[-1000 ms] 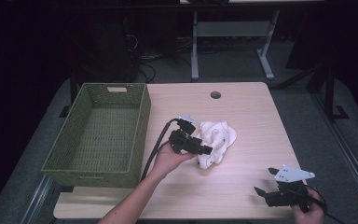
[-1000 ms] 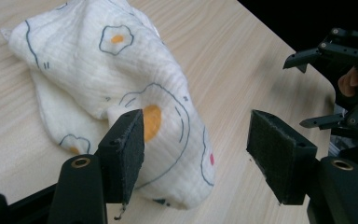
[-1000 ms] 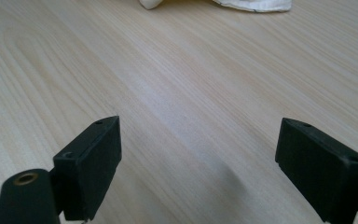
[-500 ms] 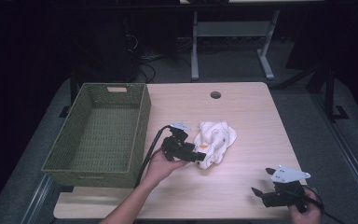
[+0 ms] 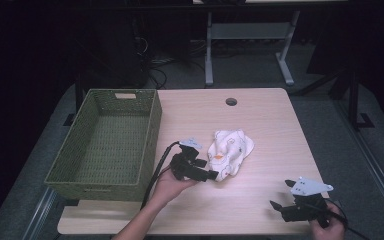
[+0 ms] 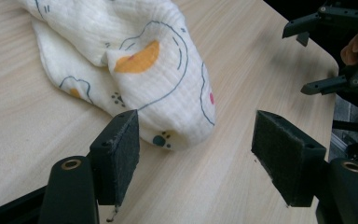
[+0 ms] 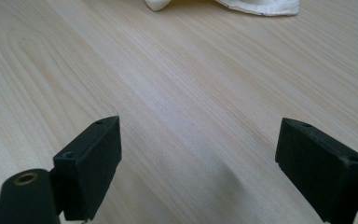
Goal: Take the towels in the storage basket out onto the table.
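A white muslin cloth (image 5: 231,150) with orange and grey prints lies crumpled on the middle of the wooden table (image 5: 260,120). My left gripper (image 5: 211,175) rests low at the cloth's near left corner and points at it. In the left gripper view the cloth (image 6: 140,70) ends just ahead of the gripper's (image 6: 195,135) wide-apart pads (image 6: 121,149). They have just been opening, and nothing is pressed between them. My right gripper (image 5: 279,207) stands open at the near right corner, over bare wood (image 7: 198,135). The cloth's edge (image 7: 261,5) shows far ahead of it.
A green woven basket (image 5: 150,135) stands along the table's left side, a hand's width from my left gripper. A round cable hole (image 5: 231,101) sits near the far edge. The right gripper (image 6: 326,51) appears at the top right of the left gripper view.
My left gripper has drawn back toward the near left, off the cloth, and sunk a little. The cloth stays on the table. The right gripper has not moved.
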{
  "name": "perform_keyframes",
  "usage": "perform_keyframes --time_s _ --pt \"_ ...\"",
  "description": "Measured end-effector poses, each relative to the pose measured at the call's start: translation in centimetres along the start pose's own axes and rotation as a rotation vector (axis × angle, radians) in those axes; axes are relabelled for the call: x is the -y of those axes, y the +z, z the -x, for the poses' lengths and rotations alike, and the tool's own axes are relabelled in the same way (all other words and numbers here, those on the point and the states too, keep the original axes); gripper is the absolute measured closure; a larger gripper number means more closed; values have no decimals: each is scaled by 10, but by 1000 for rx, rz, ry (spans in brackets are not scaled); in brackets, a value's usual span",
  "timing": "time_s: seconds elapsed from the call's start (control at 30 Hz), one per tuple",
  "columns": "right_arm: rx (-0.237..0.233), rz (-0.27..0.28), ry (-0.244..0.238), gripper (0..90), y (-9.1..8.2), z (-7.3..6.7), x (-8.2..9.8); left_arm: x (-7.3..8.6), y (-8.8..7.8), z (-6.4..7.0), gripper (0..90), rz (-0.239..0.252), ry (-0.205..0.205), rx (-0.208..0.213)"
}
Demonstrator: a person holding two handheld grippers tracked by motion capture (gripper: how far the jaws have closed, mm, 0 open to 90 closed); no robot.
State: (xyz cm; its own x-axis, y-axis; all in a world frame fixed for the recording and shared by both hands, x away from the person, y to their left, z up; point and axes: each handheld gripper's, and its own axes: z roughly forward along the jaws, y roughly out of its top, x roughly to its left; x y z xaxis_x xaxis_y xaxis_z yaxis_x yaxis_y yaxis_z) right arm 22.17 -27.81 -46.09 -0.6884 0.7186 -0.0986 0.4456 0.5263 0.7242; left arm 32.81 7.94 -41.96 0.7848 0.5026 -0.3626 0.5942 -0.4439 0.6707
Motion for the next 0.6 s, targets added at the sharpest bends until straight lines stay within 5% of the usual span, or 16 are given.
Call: perform_keyframes --time_s 0.6 --pt "-1 -10 -10 140 3 -2 -1 27 -7 1 320 10 0 0"
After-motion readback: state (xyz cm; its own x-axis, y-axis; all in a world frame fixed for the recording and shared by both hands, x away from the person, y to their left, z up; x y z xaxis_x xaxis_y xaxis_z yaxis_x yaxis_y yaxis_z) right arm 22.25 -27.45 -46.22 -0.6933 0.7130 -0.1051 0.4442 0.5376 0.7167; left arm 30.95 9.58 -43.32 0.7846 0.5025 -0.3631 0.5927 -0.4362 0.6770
